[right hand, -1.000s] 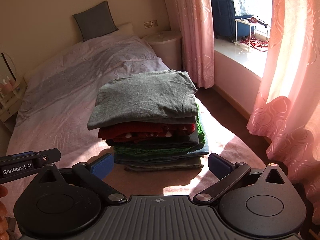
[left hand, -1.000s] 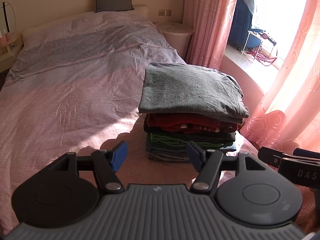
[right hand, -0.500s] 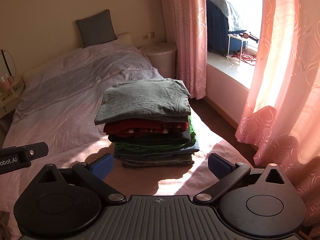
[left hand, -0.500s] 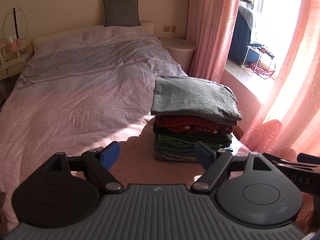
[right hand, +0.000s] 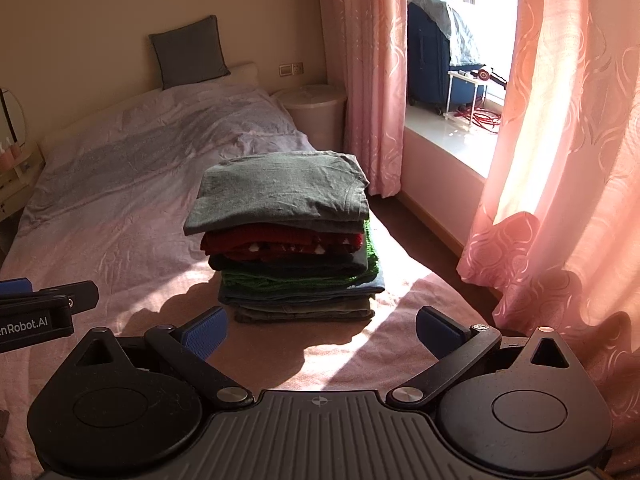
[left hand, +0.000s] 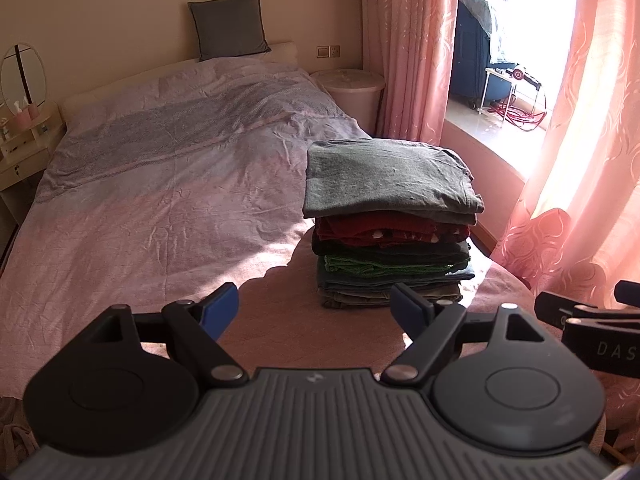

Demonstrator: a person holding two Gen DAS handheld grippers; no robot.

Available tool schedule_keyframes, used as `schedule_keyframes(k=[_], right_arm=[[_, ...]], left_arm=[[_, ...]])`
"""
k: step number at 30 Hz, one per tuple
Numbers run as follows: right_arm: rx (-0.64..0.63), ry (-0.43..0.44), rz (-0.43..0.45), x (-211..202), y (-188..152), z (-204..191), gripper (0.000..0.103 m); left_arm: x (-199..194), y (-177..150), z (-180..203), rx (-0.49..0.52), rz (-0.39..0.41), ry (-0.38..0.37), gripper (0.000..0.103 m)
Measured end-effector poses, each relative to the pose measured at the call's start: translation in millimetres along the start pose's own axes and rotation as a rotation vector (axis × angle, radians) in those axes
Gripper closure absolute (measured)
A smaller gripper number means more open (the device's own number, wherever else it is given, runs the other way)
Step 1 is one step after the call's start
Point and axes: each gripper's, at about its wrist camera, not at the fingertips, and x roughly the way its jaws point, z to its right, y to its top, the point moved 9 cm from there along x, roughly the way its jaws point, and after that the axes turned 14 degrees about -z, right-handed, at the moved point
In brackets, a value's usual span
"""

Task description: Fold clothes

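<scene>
A neat stack of folded clothes (left hand: 390, 236) lay near the bed's (left hand: 160, 208) foot-end corner: grey shirt (right hand: 280, 192) on top, red, dark, green and denim pieces beneath.

A bed (left hand: 160, 216) is filling most of both views, lying under a wrinkled pinkish-lilac cover with a broad grey-patterned band (left hand: 192, 132) running across its upper part. A stack of folded clothes (left hand: 388, 224) is sitting directly on the cover near the bed's foot, by the edge facing the window; a grey garment (right hand: 280, 192) is lying on top, with red, dark, green, blue and tan layers showing beneath it. Sunlight is falling across the cover around the stack's base. A grey cushion (left hand: 228, 24) is leaning upright at the head of the bed against the wall.
</scene>
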Motion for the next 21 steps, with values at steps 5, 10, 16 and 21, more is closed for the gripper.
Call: schedule_keyframes(k=[5, 10, 16, 21], right_arm=[[-0.010, -0.012, -0.029, 14, -1, 1, 0.001], [-0.021, -0.015, -0.066, 30, 0, 1, 0.001], [-0.035, -0.011, -0.104, 50, 3, 4, 0.001], [-0.036, -0.003, -0.137, 67, 5, 8, 0.001]], left_arm=[[11, 0, 2, 0.009, -0.018, 0.010, 0.023], [24, 0, 6, -0.004, -0.055, -0.011, 0.023], [45, -1, 12, 0.001, -0.094, -0.009, 0.023], [61, -2, 16, -0.005, -0.127, -0.012, 0.023]])
